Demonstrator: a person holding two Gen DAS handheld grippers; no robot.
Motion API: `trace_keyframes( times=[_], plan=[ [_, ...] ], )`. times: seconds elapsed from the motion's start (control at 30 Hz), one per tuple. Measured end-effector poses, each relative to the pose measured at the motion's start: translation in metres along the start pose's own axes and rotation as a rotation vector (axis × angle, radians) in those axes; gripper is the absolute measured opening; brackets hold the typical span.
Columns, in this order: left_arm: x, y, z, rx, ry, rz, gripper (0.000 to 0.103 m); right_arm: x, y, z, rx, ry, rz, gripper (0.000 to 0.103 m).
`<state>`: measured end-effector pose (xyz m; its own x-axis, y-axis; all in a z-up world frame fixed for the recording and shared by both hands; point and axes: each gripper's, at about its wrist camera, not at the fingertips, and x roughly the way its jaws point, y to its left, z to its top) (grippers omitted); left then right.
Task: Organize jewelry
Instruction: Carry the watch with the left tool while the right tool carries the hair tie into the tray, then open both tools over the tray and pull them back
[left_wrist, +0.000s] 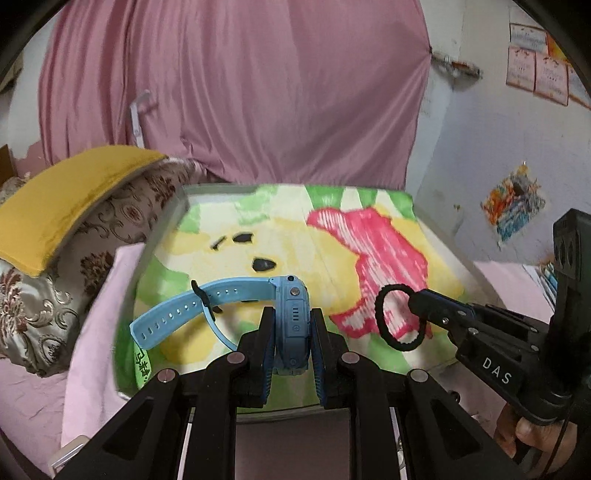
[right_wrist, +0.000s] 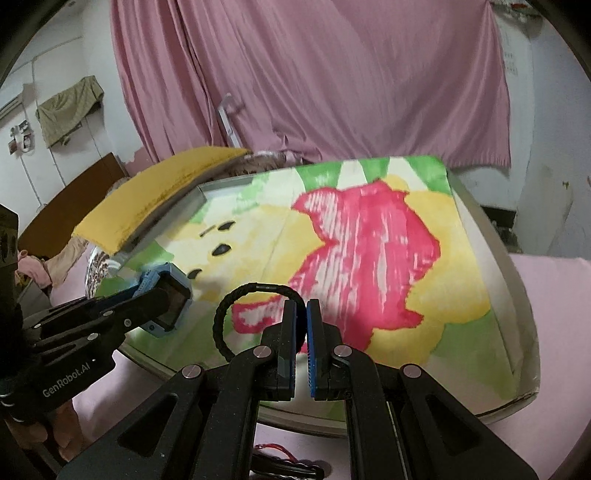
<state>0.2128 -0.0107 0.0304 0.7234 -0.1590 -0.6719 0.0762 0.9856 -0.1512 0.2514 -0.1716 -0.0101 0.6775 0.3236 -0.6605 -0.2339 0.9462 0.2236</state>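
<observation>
My left gripper (left_wrist: 292, 314) is shut on the case of a light blue watch (left_wrist: 291, 317), whose strap (left_wrist: 177, 317) trails off to the left above the tray. In the right wrist view the same watch (right_wrist: 171, 302) shows at the left, held by the left gripper (right_wrist: 162, 301). My right gripper (right_wrist: 301, 306) is shut on a black braided ring-shaped band (right_wrist: 236, 299), which curls up and to the left of its fingers. From the left wrist view that black band (left_wrist: 384, 317) hangs at the right gripper (left_wrist: 415, 301) tip. Both grippers hover over the towel-covered tray (right_wrist: 513, 295).
A bright green, yellow and pink towel (left_wrist: 332, 236) lies over the grey tray, which rests on a pink bed sheet (left_wrist: 92, 350). A yellow cushion (left_wrist: 62, 206) on a patterned pillow (left_wrist: 44, 306) crowds the left. Pink curtain (left_wrist: 240, 92) behind. A red string item (right_wrist: 275, 448) lies below the right gripper.
</observation>
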Motion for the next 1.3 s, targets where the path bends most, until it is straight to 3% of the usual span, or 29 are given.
trace_keyframes(
  times=[0.1, 0.3, 0.43, 0.6, 0.67, 0.8, 0.87, 1.03, 1.13, 1.3],
  plan=[
    [0.009, 0.006, -0.002, -0.043, 0.053, -0.052, 0.017, 0.003, -0.001, -0.002, 0.008, 0.021, -0.001, 0.005],
    [0.006, 0.01, -0.003, -0.068, 0.051, -0.077, 0.017, 0.002, 0.001, -0.003, 0.004, 0.025, -0.001, 0.007],
    [-0.002, 0.01, -0.004, -0.059, 0.015, -0.072, 0.018, -0.01, 0.004, -0.006, -0.008, -0.023, -0.016, 0.026],
    [-0.031, 0.013, -0.008, -0.064, -0.09, -0.057, 0.039, -0.041, 0.013, -0.013, -0.035, -0.144, -0.019, 0.037],
    [-0.048, 0.016, -0.011, -0.069, -0.147, -0.052, 0.053, -0.056, 0.017, -0.017, -0.038, -0.193, -0.02, 0.054],
    [-0.081, 0.026, -0.019, -0.078, -0.25, -0.028, 0.066, -0.084, 0.027, -0.028, -0.046, -0.293, -0.039, 0.065],
    [-0.095, 0.031, -0.024, -0.078, -0.287, -0.006, 0.078, -0.098, 0.034, -0.035, -0.047, -0.34, -0.043, 0.077],
    [-0.125, 0.046, -0.042, -0.072, -0.359, 0.034, 0.096, -0.124, 0.05, -0.056, -0.041, -0.424, -0.031, 0.092],
    [-0.139, 0.058, -0.055, -0.067, -0.377, 0.04, 0.101, -0.134, 0.061, -0.07, -0.044, -0.445, -0.034, 0.098],
    [-0.153, 0.074, -0.076, -0.042, -0.361, 0.049, 0.102, -0.144, 0.085, -0.093, -0.097, -0.449, -0.047, 0.099]
  ],
)
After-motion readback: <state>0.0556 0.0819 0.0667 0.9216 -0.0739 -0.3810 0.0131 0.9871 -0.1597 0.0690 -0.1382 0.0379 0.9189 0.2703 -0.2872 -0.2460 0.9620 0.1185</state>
